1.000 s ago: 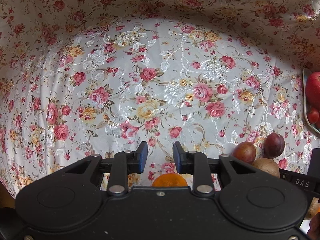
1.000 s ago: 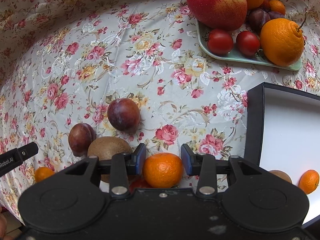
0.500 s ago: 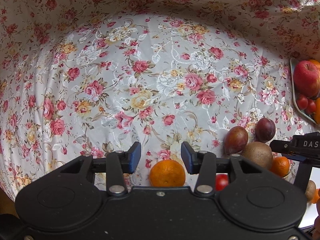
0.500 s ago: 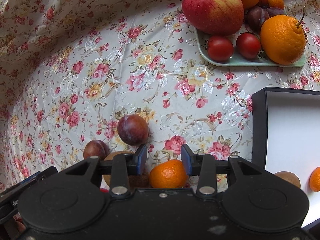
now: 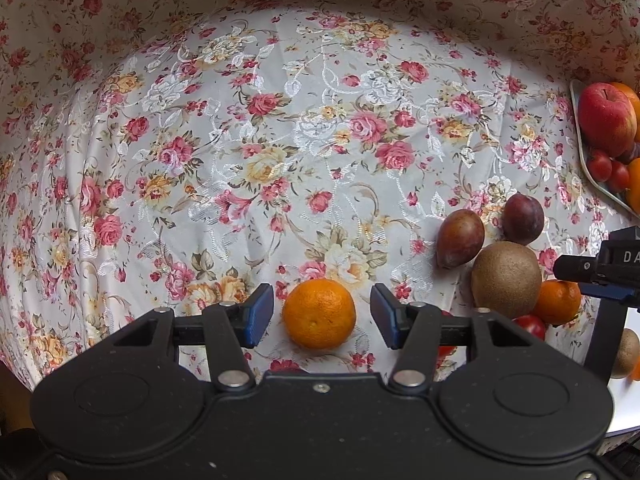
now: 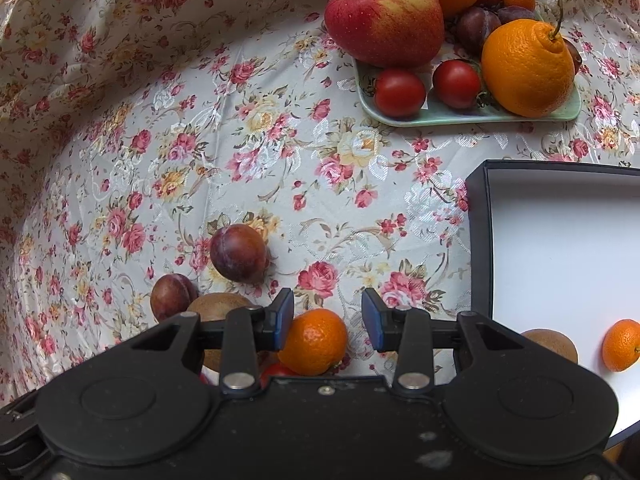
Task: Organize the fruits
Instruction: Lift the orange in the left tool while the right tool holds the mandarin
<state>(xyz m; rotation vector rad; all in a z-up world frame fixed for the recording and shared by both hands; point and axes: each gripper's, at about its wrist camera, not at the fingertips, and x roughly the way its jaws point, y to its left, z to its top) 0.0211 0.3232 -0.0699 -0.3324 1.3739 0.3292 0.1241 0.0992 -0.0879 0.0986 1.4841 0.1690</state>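
A: What is closest in the left view?

B: The left gripper. Its jaws are wide, and a small orange sits on the flowered cloth between them. Neither pad touches it.

A: And in the right view?

B: The right gripper is wide too. A second small orange lies low between its jaws. It looks close to the left pad, but I cannot tell if they touch.

A: What does only the right view show?

B: A dark box with a white floor, at the right edge. Inside are one small orange and one brown kiwi.

A: How much fruit lies loose?

B: Two plums, one kiwi, and a red tomato partly hidden.

A: And far away?

B: A green plate at the far edge. It holds one apple, two tomatoes, two big oranges, a tiny one and some plums.
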